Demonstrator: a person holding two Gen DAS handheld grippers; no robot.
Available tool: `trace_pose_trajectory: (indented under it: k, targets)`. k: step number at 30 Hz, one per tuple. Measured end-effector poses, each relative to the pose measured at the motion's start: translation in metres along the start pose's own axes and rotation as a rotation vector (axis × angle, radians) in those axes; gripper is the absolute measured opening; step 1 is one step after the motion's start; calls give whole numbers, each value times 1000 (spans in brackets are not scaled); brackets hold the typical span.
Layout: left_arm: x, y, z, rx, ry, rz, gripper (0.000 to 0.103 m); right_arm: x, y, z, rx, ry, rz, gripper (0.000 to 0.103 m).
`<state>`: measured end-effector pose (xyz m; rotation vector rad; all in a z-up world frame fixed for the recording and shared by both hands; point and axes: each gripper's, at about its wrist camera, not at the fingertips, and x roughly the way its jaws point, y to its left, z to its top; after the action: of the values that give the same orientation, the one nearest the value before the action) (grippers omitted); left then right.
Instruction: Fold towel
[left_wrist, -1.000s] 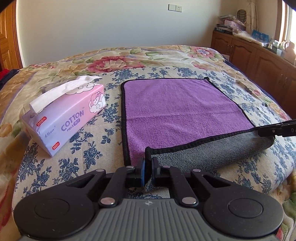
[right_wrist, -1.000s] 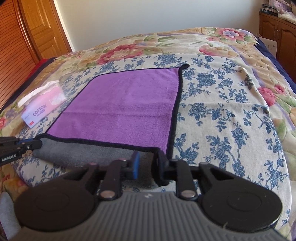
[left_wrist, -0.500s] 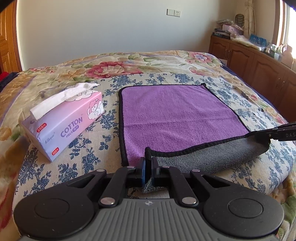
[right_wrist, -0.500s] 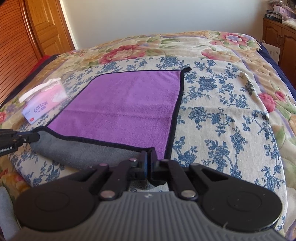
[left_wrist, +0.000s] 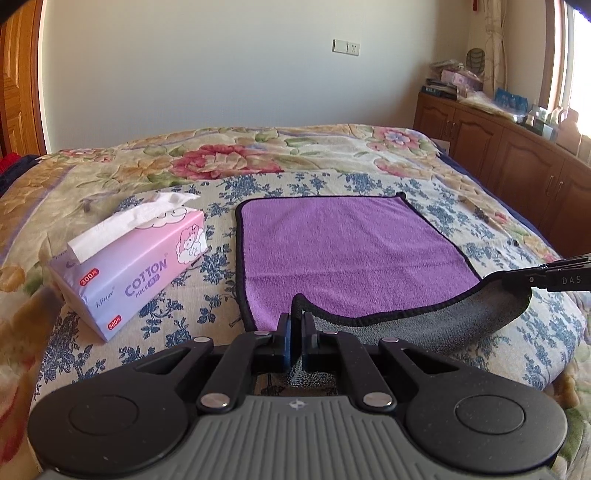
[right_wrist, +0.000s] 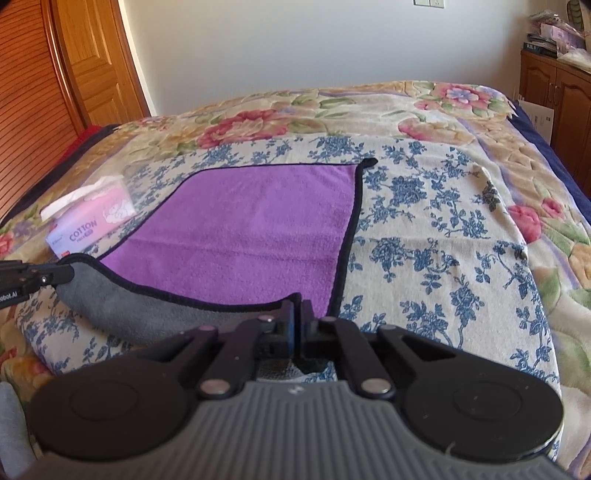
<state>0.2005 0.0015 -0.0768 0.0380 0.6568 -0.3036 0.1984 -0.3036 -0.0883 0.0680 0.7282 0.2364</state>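
Observation:
A purple towel (left_wrist: 347, 251) with a black hem and grey underside lies on the flowered bed; it also shows in the right wrist view (right_wrist: 251, 236). My left gripper (left_wrist: 296, 325) is shut on its near left corner. My right gripper (right_wrist: 297, 314) is shut on its near right corner. Both corners are lifted, so the near edge hangs turned up and the grey underside (left_wrist: 443, 325) shows between them. The right gripper shows at the right edge of the left wrist view (left_wrist: 546, 277), and the left gripper at the left edge of the right wrist view (right_wrist: 33, 277).
A pink tissue pack (left_wrist: 136, 266) lies left of the towel on the bed (left_wrist: 221, 162); it also shows in the right wrist view (right_wrist: 88, 221). Wooden cabinets (left_wrist: 517, 162) with clutter stand right of the bed. A wooden door (right_wrist: 92, 62) is on the left.
The right gripper has closed on the near right corner. Both grippers have lifted the near edge higher, so more grey underside shows.

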Motion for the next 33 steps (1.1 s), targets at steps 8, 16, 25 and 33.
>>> trace_pose_trajectory:
  k: [8,16,25,33]
  targets:
    - [0,-1,2,2,-13,10,6,-3,1,7,-22,-50,-4,4]
    - [-3,2,9,-22,-45,9,5,-3,0,13,-23,-90,0,4]
    - [1,3,22,-40,-87,11,5,1,-2,21,-30,-121,-2,4]
    - [11,6,33,-47,-103,4,5,9,-3,28,-50,-135,0,4]
